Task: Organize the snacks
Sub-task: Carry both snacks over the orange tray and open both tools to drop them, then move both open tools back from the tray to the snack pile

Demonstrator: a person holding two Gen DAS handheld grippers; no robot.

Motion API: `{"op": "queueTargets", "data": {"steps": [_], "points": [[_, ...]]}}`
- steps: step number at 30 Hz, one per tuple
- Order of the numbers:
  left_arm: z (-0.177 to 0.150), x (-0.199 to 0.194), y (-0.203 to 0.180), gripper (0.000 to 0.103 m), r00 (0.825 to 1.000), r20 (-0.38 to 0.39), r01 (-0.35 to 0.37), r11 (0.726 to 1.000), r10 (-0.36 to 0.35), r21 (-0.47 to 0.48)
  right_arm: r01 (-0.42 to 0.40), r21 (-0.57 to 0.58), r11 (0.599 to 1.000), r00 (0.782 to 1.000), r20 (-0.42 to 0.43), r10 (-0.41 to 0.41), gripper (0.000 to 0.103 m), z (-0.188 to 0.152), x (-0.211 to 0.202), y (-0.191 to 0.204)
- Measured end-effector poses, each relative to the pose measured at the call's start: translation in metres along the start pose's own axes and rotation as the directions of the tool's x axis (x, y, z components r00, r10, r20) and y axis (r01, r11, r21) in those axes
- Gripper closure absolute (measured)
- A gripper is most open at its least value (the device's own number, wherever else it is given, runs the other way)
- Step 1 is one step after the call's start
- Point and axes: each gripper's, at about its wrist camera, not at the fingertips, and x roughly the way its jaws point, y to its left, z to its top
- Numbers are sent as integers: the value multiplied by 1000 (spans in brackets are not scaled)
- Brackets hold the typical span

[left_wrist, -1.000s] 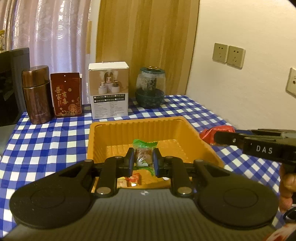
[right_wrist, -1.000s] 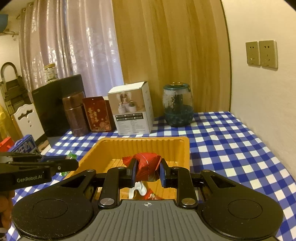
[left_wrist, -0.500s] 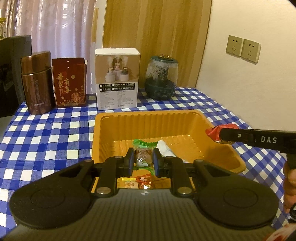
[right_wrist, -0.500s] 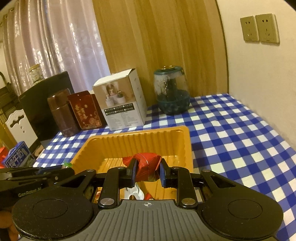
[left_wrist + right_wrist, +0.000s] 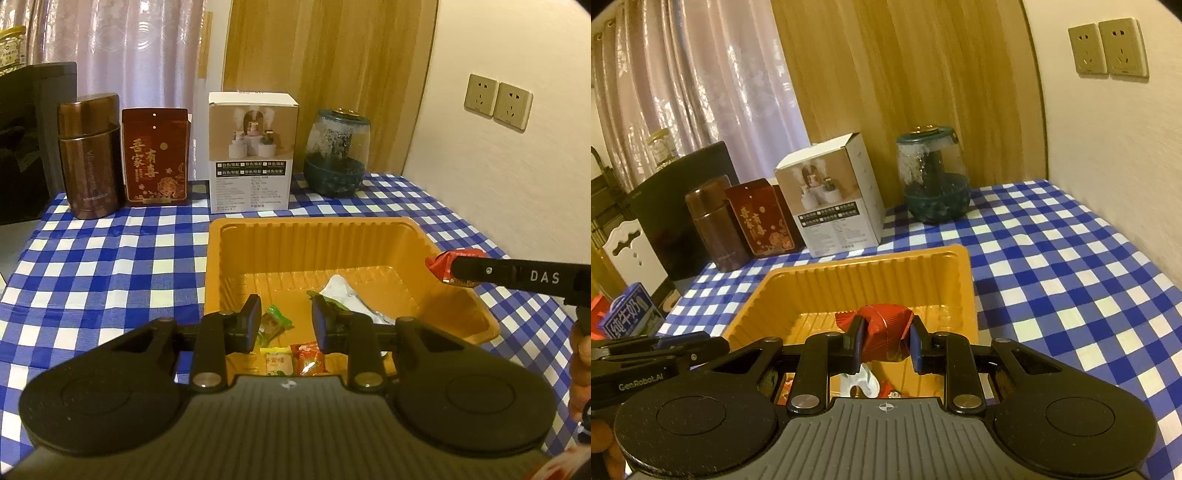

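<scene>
We note the left gripper (image 5: 284, 325) gaping wide, empty, over the orange tray (image 5: 458, 295). The right gripper (image 5: 884, 341) pinches a red foil snack (image 5: 886, 328) above the tray's right wall; released there, we judge it may land outside

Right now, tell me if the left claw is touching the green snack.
Apart. The left wrist view shows the left claw open, with the green snack lying loose in the tray.

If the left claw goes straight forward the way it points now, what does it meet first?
Most likely the green-wrapped snack lying in the orange tray, right between the fingers of the open left claw. Behind it comes the tray's floor and far wall; depth is hard to judge.
</scene>
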Motion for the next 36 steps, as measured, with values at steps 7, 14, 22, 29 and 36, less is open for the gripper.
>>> {"op": "queueTargets", "data": {"steps": [7,14,22,29,36], "points": [[0,-4,-1,77,1000,7,9,1000,-9,-7,-6,-15,1000,1000,13,6,78,1,0,3],[-1,-4,-2,76,1000,-3,14,1000,-14,-10,-7,-49,999,998,55,10,36,2,-1,10],[-2,-4,-2,76,1000,-10,19,1000,-19,-11,1,6,1000,998,57,-2,34,6,-2,0],[-4,-12,-6,76,1000,0,18,1000,-18,-11,12,36,999,997,79,-15,34,7,-13,-7],[-13,-35,-12,75,1000,9,12,1000,-11,-19,14,63,998,993,117,-21,34,6,-34,-9]]}}
